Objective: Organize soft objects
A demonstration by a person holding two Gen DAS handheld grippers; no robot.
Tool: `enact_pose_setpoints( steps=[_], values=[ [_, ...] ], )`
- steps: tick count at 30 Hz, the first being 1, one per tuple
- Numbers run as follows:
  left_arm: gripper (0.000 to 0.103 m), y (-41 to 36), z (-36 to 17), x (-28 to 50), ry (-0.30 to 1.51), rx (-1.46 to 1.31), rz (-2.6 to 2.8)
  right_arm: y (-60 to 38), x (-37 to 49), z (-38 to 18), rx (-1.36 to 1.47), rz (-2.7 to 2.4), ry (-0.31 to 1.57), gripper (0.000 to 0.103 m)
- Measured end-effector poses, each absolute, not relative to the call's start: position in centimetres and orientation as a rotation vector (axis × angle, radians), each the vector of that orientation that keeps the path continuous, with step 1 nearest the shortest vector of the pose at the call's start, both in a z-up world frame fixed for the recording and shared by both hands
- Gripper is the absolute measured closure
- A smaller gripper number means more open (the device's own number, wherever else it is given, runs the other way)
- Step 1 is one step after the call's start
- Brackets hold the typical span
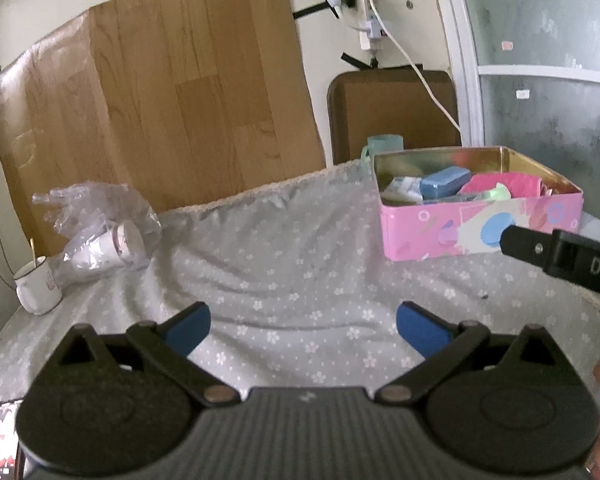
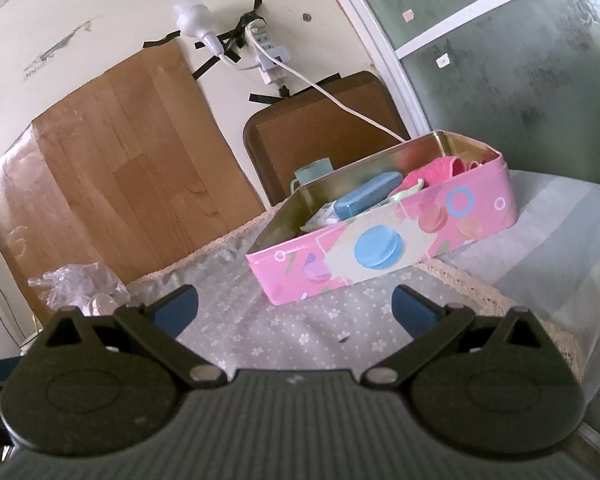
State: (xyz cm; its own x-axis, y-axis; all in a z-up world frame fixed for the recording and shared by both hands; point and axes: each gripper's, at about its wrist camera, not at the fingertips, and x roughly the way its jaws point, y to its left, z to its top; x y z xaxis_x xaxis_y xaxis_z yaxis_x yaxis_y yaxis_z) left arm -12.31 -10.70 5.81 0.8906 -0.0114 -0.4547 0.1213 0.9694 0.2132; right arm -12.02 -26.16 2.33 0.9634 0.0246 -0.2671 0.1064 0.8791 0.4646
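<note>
A pink tin box with macaron prints stands on the grey flowered cloth at the far right. Inside lie a blue case, a pink fluffy cloth, a pale green item and a white packet. My left gripper hovers open over the cloth, nothing between its blue pads. My right gripper is open too, just short of the box's front wall; one of its fingers shows in the left wrist view, beside the box.
A crumpled clear plastic bag holding a white cup lies at the far left, with a white mug beside it. A green cup stands behind the box. Wood-pattern board, brown chair back, wall cable behind. Table edge with lace trim at right.
</note>
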Motion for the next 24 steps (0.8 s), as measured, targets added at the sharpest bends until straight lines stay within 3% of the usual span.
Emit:
enact_pose_setpoints(
  steps=[24],
  values=[
    [0.000,-11.2,1.9,-10.8,0.665,0.269,-0.107,-26.2,-11.7,1.6,0.514,-0.050,0.304,0.000]
  ],
)
